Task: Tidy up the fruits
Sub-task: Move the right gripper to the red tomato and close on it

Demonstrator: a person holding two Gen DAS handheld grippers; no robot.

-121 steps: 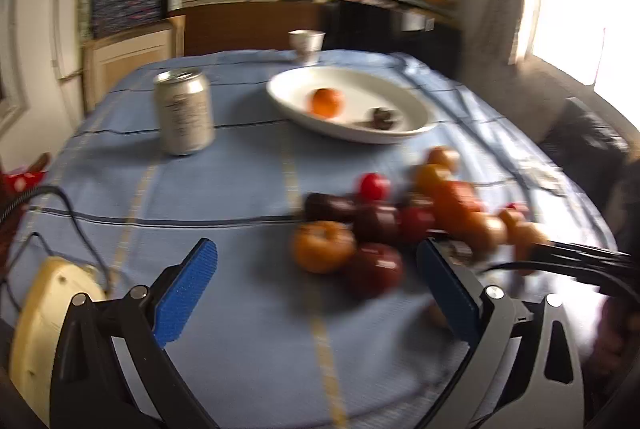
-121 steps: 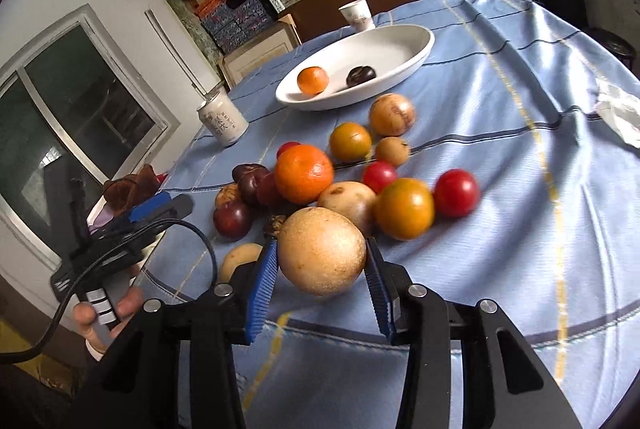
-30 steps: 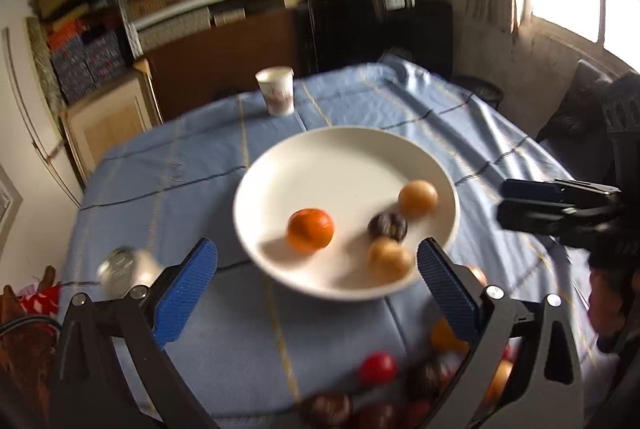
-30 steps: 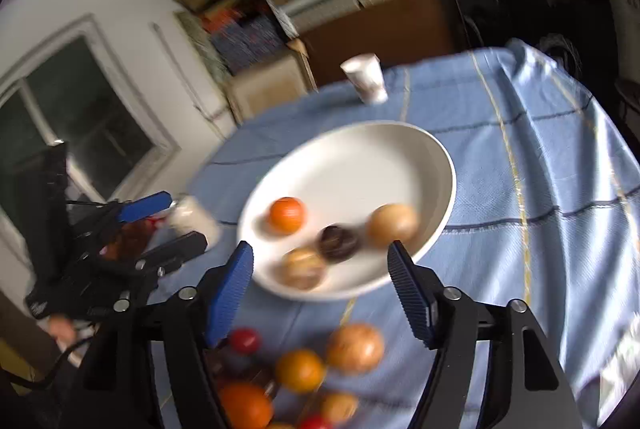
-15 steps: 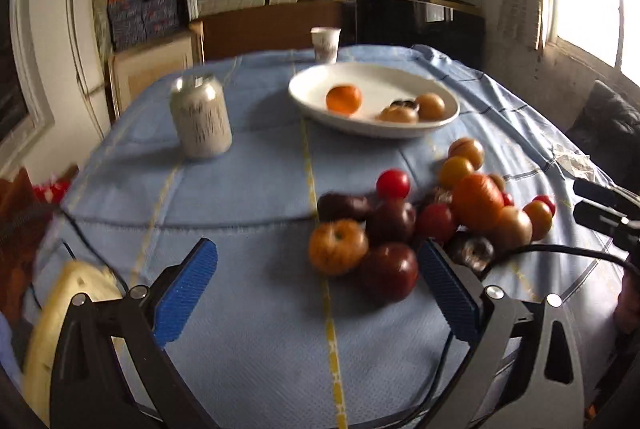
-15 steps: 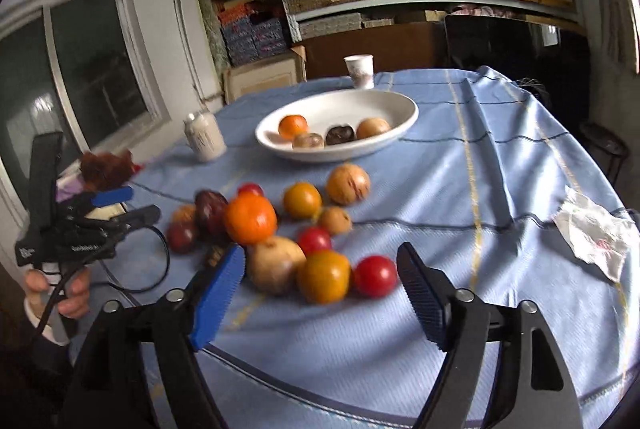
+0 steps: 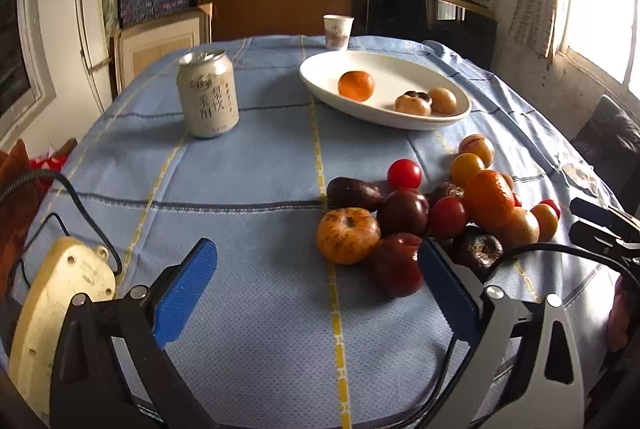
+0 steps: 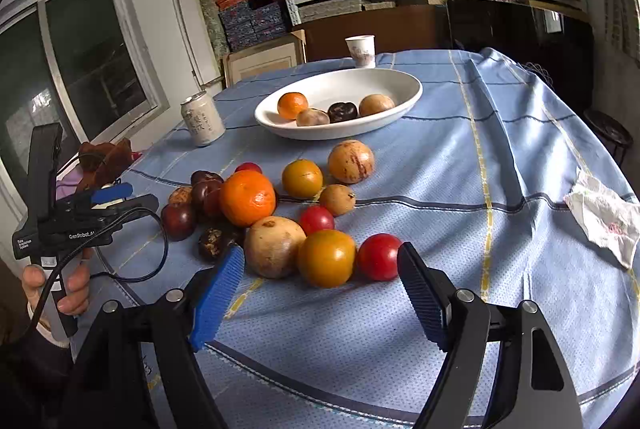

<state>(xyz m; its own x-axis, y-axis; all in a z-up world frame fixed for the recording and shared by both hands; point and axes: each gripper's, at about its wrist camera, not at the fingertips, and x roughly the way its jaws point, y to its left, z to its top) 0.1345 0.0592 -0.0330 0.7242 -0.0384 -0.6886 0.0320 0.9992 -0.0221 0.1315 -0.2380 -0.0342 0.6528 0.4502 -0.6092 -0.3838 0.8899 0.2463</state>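
1. Hovering low at the near edge of the table [image 8: 500, 165], the right gripper [image 8: 320, 281] stands wide and empty, its jaws spread on either side of the nearest row of the pile.
2. Landmark: the white bowl [image 8: 404, 97] at the far side. It holds four fruits; the loose pile lies on the cloth on the near side of the bowl, between the bowl and both grippers.
3. The key relation: the yellow tomato [image 8: 326, 257] sits straight ahead of the right gripper, just beyond its fingertips, touching a tan fruit [image 8: 274, 245] and a red tomato [image 8: 378, 256]. It is round, so no axis matters.
4. The left gripper [image 7: 316, 283] is also wide and empty; the pile lies ahead and to its right, a dark red fruit [image 7: 398, 269] nearest.
5. Judgement: either gripper could pick next; the crowded neighbours risk being nudged.
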